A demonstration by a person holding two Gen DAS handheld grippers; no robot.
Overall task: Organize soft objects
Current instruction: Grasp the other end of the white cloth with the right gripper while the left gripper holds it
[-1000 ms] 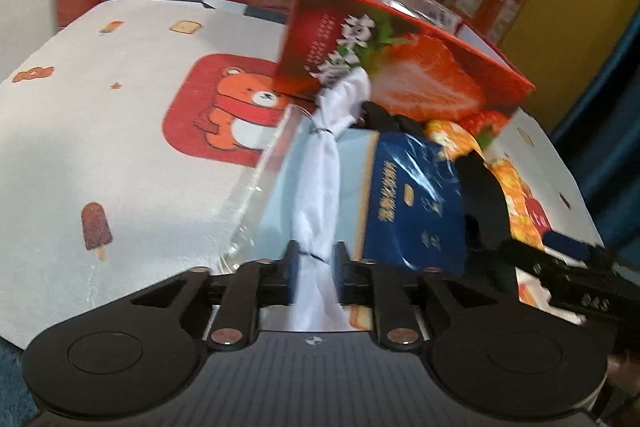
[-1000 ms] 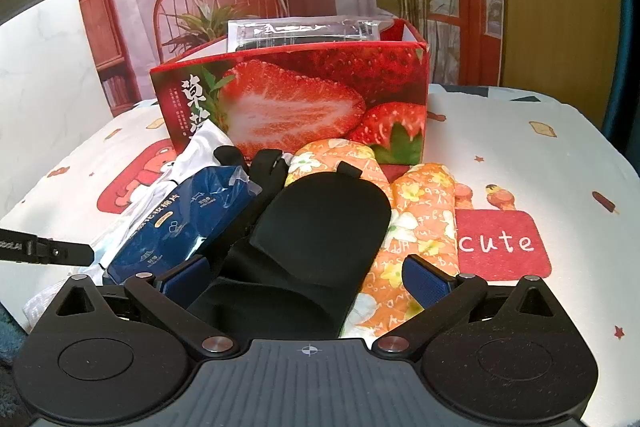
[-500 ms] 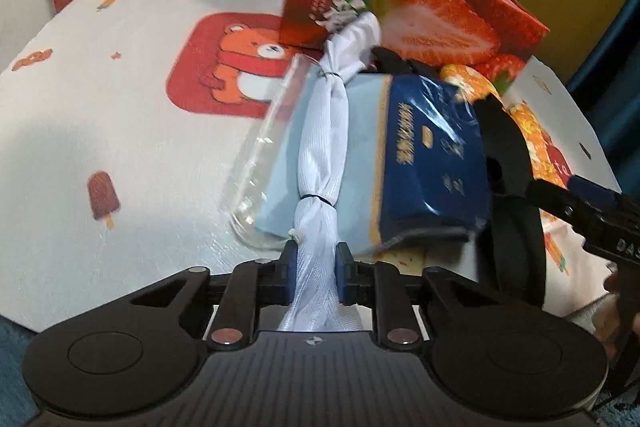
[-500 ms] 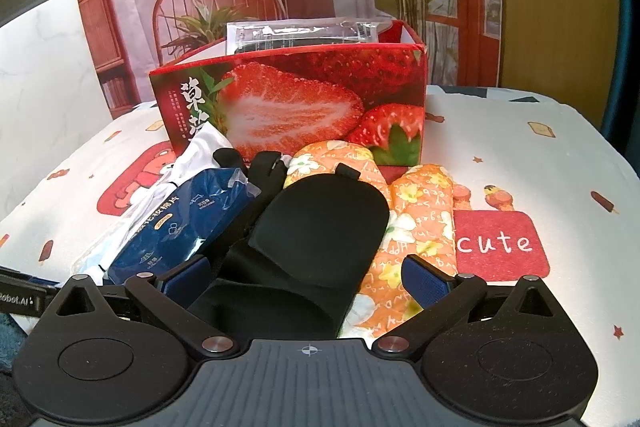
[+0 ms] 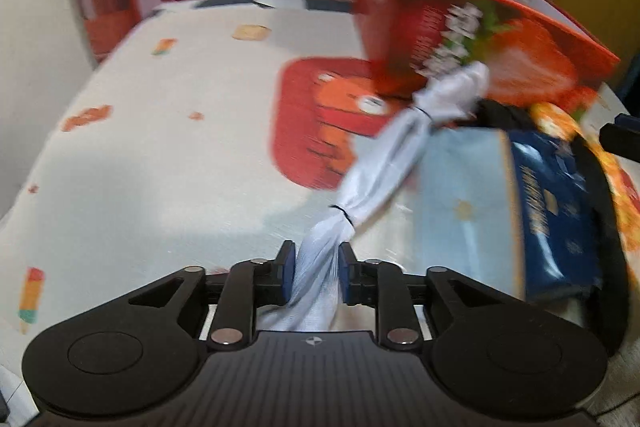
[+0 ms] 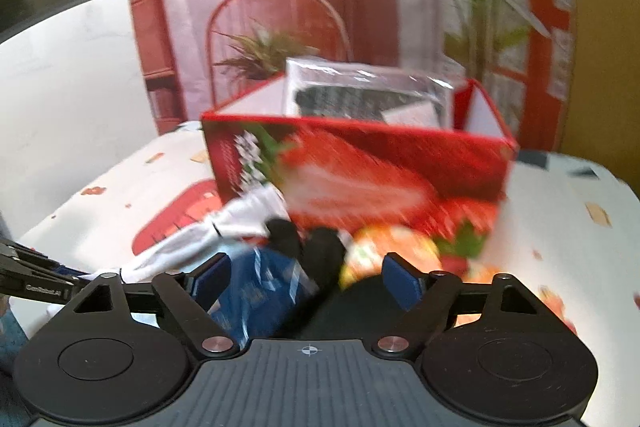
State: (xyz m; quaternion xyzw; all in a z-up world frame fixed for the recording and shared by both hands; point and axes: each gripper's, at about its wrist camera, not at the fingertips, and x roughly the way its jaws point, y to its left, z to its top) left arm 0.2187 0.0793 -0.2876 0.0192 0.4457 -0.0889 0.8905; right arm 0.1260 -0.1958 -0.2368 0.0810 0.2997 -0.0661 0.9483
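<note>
Your left gripper point(image 5: 316, 277) pinches the tied white cloth roll point(image 5: 384, 163), its jaws easing apart while the pads still touch fabric. Only your right wrist view shows the clear packet point(image 6: 366, 93) inside the strawberry box point(image 6: 360, 171); there your right gripper point(image 6: 306, 277) is closing, unclamped, over the blue pack point(image 6: 260, 287) and black item point(image 6: 320, 251)

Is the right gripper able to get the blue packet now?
Probably yes. The right gripper, its jaws closing, already has the blue packet between them beside the black glove, which may get pinched too.
</note>
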